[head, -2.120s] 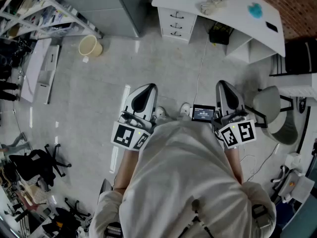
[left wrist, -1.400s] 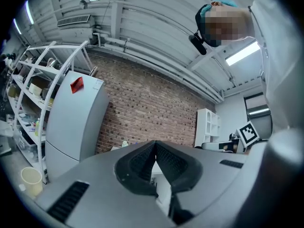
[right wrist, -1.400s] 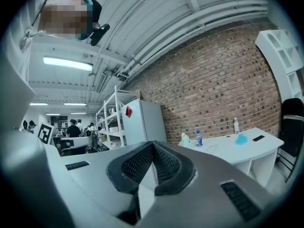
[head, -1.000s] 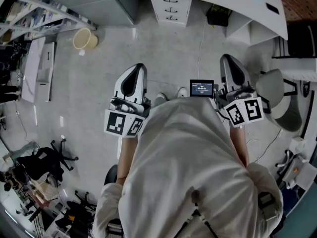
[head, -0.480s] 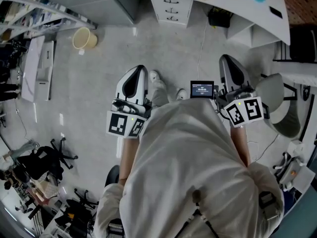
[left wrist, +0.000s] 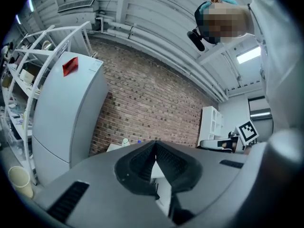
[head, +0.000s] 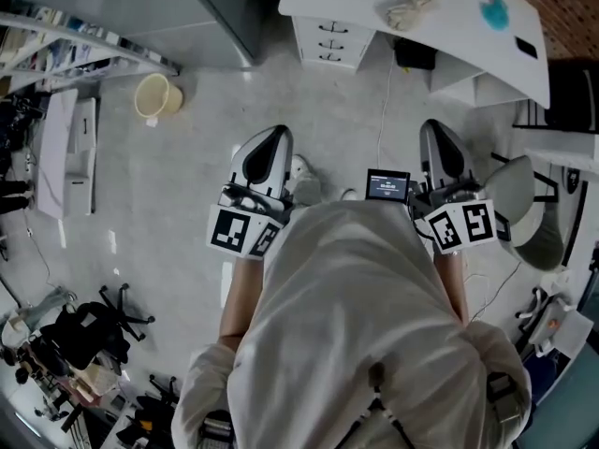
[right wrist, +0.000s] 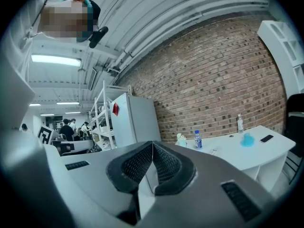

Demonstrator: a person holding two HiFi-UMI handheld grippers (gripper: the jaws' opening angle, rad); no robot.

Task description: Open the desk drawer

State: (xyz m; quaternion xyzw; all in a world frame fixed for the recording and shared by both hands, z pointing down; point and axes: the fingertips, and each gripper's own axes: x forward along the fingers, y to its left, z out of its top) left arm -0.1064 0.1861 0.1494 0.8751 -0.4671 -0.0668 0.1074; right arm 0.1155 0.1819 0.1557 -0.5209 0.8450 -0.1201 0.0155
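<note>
Drawer stack (head: 329, 38) sits under the left end of the white worktop (head: 449, 28), well ahead of both pairs of fingers. It's ahead-right of your left pair and ahead-left of your right pair. Three fronts, handles showing, all look closed.

In between is mostly open floor (head: 187, 185). A cable (head: 384, 110) runs from under the worktop back towards the gap between your grippers. A black box (head: 415, 54) is under the worktop, ahead of the right fingers. Your shoe (head: 301, 171) is just right of the left gripper, and a small screen (head: 387, 184) is just left of the right one. On the worktop are a crumpled cloth (head: 412, 4), a blue blob (head: 494, 13), a flat black item (head: 527, 47) and a blue-capped bottle (right wrist: 198, 139).

Left gripper (head: 277, 132): level, pointing at the worktop side of the room, fingers clenched tip to tip, nothing between. Right gripper (head: 434, 124): same heading, roughly level, parallel to the left, fingers clenched, empty. Both marker cubes sit tight against your torso.

The floor is pale grey concrete, with a brick wall (left wrist: 152, 108) behind the worktop. A grey fridge (left wrist: 71, 113) with a red tag (left wrist: 70, 66) is ahead-left of the left fingers, and a cream bucket (head: 155, 95) stands on the floor near it. A shelving rack (head: 84, 36) is further left. A grey chair (head: 524, 209) is right of the right fingers.
</note>
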